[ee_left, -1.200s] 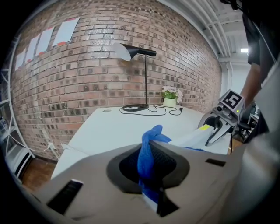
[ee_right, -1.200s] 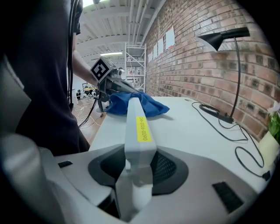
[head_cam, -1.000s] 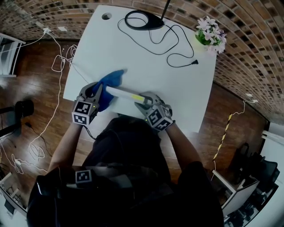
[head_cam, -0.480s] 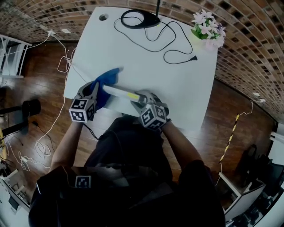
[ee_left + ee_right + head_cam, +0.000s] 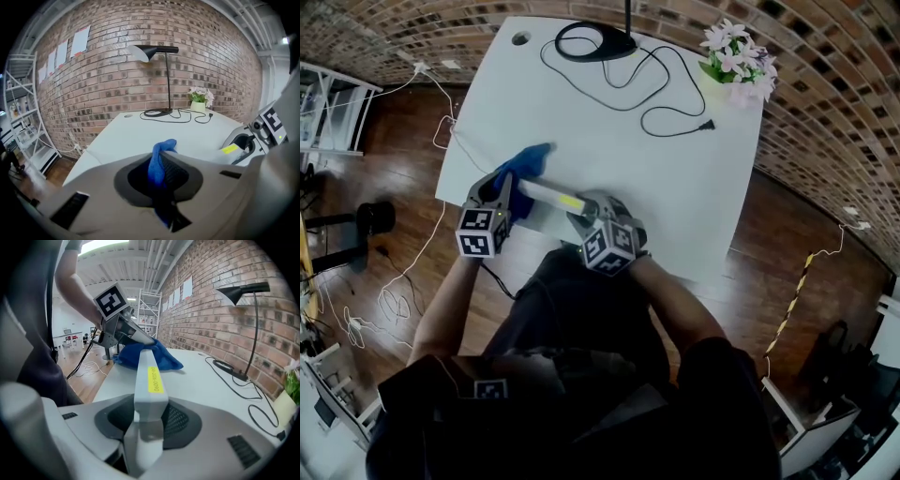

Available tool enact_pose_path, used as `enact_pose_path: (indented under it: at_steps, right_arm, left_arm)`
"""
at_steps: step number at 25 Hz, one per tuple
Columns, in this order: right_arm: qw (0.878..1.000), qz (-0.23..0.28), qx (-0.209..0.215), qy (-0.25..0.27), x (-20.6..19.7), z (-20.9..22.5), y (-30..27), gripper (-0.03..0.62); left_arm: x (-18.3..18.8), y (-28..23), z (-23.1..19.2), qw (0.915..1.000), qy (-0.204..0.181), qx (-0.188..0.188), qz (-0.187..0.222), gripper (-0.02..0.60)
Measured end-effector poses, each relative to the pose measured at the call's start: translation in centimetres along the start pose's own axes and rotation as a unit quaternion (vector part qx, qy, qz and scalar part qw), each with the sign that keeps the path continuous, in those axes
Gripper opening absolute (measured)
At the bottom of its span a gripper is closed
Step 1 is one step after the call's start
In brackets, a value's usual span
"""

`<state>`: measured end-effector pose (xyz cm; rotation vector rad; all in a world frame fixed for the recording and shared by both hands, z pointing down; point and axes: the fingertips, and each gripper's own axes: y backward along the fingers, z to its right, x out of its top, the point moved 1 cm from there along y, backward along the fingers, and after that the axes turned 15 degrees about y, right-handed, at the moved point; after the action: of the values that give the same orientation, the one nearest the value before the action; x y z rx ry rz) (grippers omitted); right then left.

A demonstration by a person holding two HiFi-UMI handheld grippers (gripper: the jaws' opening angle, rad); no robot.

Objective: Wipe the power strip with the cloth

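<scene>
A white power strip (image 5: pixel 551 196) with a yellow label (image 5: pixel 155 379) lies across the near part of the white table (image 5: pixel 675 178). My right gripper (image 5: pixel 581 219) is shut on its near end; in the right gripper view the power strip (image 5: pixel 147 385) runs away from the jaws. A blue cloth (image 5: pixel 523 172) covers the strip's far left end. My left gripper (image 5: pixel 502 190) is shut on the blue cloth (image 5: pixel 159 161), which sticks up between its jaws. In the right gripper view the blue cloth (image 5: pixel 150 356) bunches over the strip's tip under the left gripper (image 5: pixel 140 340).
A black desk lamp (image 5: pixel 595 42) with its black cord (image 5: pixel 661 94) stands at the table's far side, a pot of flowers (image 5: pixel 733 61) at the far right corner. White cables (image 5: pixel 422 244) trail over the wooden floor left of the table. A brick wall (image 5: pixel 187 61) rises behind.
Both grippers, with the strip and the cloth, have stayed in much the same place on the table. The head view has shifted slightly, and the left gripper has turned a little.
</scene>
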<state>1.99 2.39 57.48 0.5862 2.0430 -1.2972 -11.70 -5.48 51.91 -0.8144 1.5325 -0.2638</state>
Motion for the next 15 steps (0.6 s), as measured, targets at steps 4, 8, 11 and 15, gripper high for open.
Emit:
enact_pose_path:
  at_steps: [4, 8, 11, 15]
  right_arm:
    - [1.000, -0.001, 0.004, 0.001, -0.1, 0.0, -0.1, 0.167]
    - [1.000, -0.002, 0.007, 0.003, -0.2, -0.1, -0.3, 0.167]
    - [1.000, -0.004, 0.011, 0.004, -0.3, -0.1, -0.2, 0.168]
    - [1.000, 0.000, 0.009, 0.000, -0.1, -0.1, -0.2, 0.169]
  left_arm:
    - [-0.5, 0.0, 4.3, 0.9976, -0.047, -0.049, -0.003, 0.037]
    - [-1.1, -0.3, 7.1, 0.9982, -0.015, -0.057, 0.000, 0.037]
    - [-1.2, -0.5, 8.6, 0.9973, -0.010, -0.072, -0.005, 0.037]
    - [-1.6, -0.6, 10.5, 0.9957, -0.004, -0.092, -0.006, 0.037]
